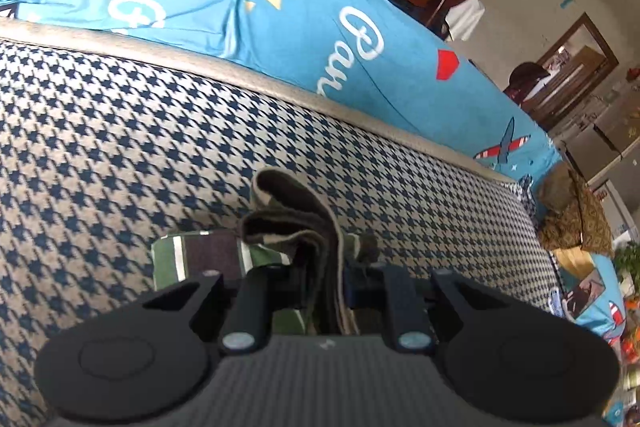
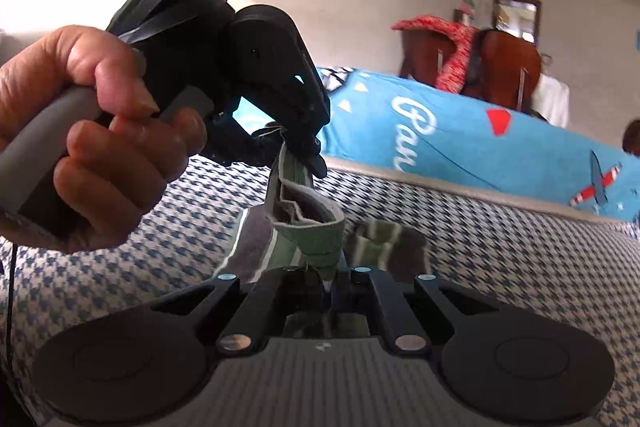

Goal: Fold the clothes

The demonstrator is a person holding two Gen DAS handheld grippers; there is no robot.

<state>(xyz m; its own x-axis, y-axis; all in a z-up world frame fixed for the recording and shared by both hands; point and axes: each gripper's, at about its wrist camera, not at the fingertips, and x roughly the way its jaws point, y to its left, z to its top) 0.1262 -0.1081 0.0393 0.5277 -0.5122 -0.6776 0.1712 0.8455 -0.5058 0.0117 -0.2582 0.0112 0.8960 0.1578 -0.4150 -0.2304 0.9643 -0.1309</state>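
Note:
A striped garment (image 1: 298,227) in green, brown and grey is bunched into thick folds above a blue-and-white houndstooth cover (image 1: 120,131). My left gripper (image 1: 324,275) is shut on those folds, which rise between its fingers. In the right wrist view the same garment (image 2: 304,223) hangs stretched between both tools. My right gripper (image 2: 329,279) is shut on its lower end. The left gripper (image 2: 311,151), held by a person's hand (image 2: 80,135), pinches its upper edge. More of the garment (image 2: 384,239) lies on the cover behind.
A bright blue blanket (image 1: 320,27) with white lettering lies along the far edge of the cover. Behind it stand wooden chairs draped with a red cloth (image 2: 452,47). A brown patterned cushion (image 1: 572,215) sits at the right end.

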